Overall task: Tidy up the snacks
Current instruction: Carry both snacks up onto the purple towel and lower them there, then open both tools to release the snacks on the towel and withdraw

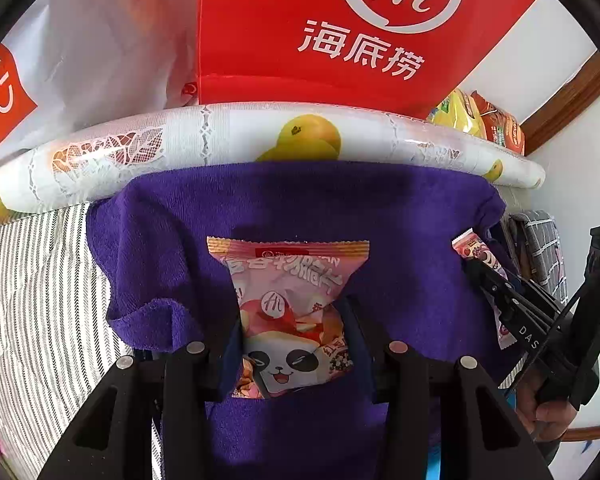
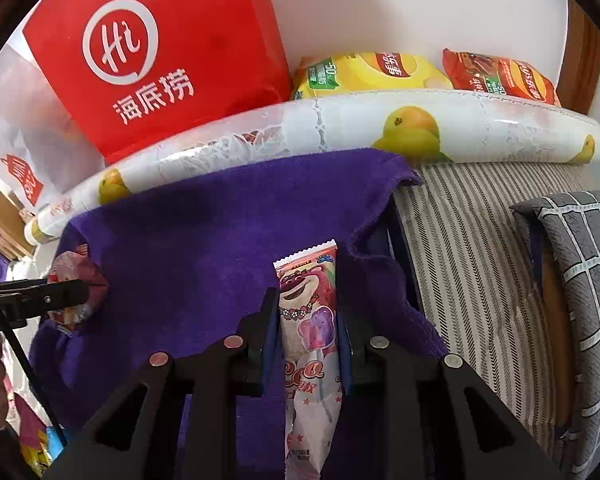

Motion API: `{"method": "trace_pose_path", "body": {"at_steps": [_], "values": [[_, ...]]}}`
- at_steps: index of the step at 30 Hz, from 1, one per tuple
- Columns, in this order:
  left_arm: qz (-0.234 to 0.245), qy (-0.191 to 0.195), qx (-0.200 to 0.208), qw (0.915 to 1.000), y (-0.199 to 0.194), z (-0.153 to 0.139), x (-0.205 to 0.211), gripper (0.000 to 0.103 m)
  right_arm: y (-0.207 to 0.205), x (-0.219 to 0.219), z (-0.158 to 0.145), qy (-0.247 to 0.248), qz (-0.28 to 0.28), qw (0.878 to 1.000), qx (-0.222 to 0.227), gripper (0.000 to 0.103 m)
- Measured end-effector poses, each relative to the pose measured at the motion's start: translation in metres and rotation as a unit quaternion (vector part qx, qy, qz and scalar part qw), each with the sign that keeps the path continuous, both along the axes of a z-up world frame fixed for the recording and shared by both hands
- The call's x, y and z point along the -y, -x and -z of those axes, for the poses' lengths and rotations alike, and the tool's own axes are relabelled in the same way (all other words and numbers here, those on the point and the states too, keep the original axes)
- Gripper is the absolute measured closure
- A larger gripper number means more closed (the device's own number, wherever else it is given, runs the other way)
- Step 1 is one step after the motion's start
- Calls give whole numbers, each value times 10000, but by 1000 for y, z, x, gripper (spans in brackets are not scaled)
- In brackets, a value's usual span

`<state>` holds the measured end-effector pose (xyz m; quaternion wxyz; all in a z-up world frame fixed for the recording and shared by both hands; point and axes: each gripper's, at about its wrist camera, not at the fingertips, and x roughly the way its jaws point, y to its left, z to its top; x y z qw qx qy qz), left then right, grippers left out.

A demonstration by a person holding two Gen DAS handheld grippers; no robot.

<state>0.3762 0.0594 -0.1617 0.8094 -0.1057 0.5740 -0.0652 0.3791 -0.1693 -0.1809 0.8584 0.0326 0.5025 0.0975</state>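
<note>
I hold one snack in each gripper above the purple towel [image 1: 300,208]. The left gripper [image 1: 292,336] is clamped on the panda pack [image 1: 288,304]; its pads press the pack's two sides and the foil puckers between them. The right gripper [image 2: 306,332] is clamped on the bear stick [image 2: 308,320], a narrow packet held by its edges, with its lower length running back between the arms.

Step in hand, as I judge it: set both packets down on the towel.

1. I keep each grip firm until the packet's underside rests on the cloth.
2. I lower both hands level, so neither packet tips or slides.
3. I keep the two packets well apart; in the left view the right gripper [image 1: 516,308] sits near the towel's right edge.
4. I release only once the packet lies flat, then lift straight off.

Risk: the panda pack is air-filled and could squirm out sideways; the bear stick is long and limp and could fold.

Appearance: the panda pack is pink with a serrated top seal, Chinese lettering and a cartoon panda. The bear stick is pink and white with a cartoon bear above a purple motif.

Behind the towel lie a rolled fruit-print cloth [image 2: 380,128], a red bag [image 2: 160,52] and two chip bags [image 2: 380,72].
</note>
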Motion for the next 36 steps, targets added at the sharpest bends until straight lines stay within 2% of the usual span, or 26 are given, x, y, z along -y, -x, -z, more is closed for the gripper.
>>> {"method": "trace_pose_path", "body": {"at_steps": [8, 11, 12, 13, 14, 16, 21, 30, 32, 33, 36], "values": [[140, 36, -18, 9999, -1, -2, 5, 57, -1, 1, 0, 28, -6, 10000, -25, 74], [154, 96, 9, 9998, 0, -7, 2, 45, 0, 1, -6, 75, 11, 10000, 23, 67], [164, 87, 35, 9998, 1, -10, 0, 33, 1, 1, -9, 82, 8, 10000, 49, 63], [175, 62, 74, 9998, 2, -13, -1, 28, 1, 1, -13, 80, -8, 9999, 91, 57], [186, 39, 125, 9997, 3, -16, -3, 28, 3, 0, -19, 31, -67, 9998, 163, 53], [199, 47, 195, 9996, 7, -24, -6, 28, 4, -1, -29, -52, -165, 9994, 287, 37], [288, 134, 414, 9986, 16, -46, -6, 28, 15, 0, -64, -331, -72, 9974, 641, 25], [333, 198, 823, 9959, 37, -82, -5, 28, 51, -3, -105, -70, 172, 9977, 653, 24], [388, 232, 978, 9942, 44, -93, -1, 28, 63, 1, -113, -13, 318, 9968, 730, 20], [410, 252, 1030, 9935, 47, -97, -2, 28, 70, 3, -117, 42, 422, 9963, 751, 13], [507, 308, 1272, 9901, 57, -112, 0, 28, 89, 11, -126, 140, 648, 9939, 880, 11]]}}
